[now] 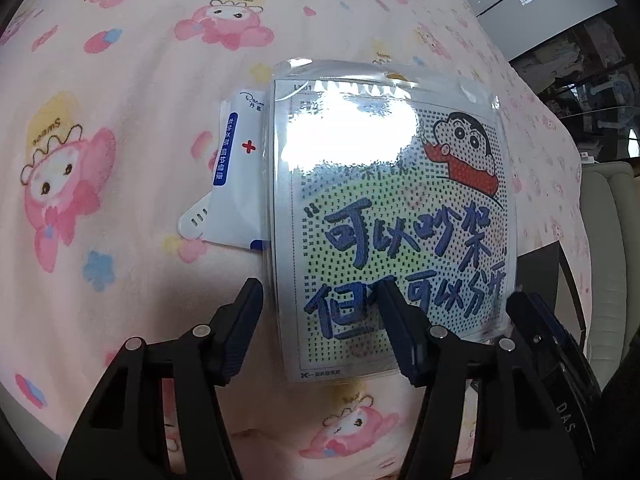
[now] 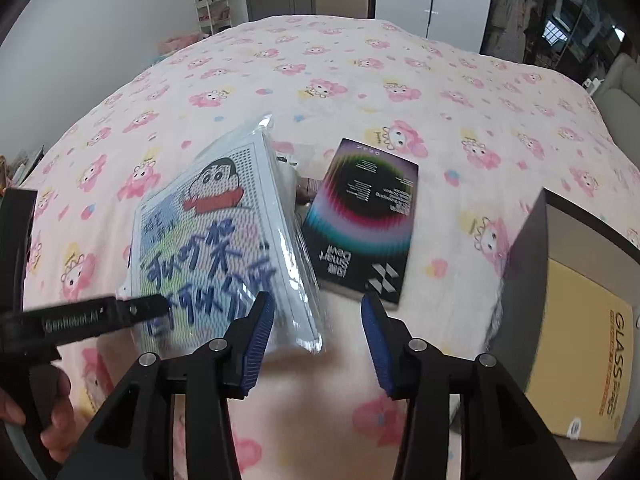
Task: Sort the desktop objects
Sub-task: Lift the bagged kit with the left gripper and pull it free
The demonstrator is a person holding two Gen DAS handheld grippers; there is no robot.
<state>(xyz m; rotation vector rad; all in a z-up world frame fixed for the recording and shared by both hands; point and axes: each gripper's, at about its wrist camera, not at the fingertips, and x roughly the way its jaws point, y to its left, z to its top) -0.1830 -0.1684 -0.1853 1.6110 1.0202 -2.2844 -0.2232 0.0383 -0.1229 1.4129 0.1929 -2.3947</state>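
Left wrist view: a counter under a pink cartoon-print blanket (image 1: 140, 220). Item one, a craft kit bag (image 1: 392, 208), clear glossy film over a printed dotted sheet with a cartoon boy and blue lettering, lying towards the counter's right edge. Item two, a white sachet (image 1: 240, 168) with a blue label and a red cross, tucked partly beneath the bag's left edge. The left gripper (image 1: 320, 286) stands wide open and clasps nothing; one finger sits just off the bag's left edge, the other crosses its lower face, contact not discernible. Right wrist view: the same bag appears tilted, its right edge raised and showing some thickness, with a finger of the left gripper over its lower left corner and a hand (image 2: 60, 420) behind. Item three, a black box (image 2: 360, 224) with a coloured ring design, flat just beside the bag, towards the near right corner. The right gripper (image 2: 317, 299) is parted wide and empty, hanging near the bag's lower right corner. A cardboard carton (image 2: 580, 352) stands off the counter. Handling estimate for the bag: light, fairly stiff, slippery film; best pinched at the raised free edge. No sorting place is evident.
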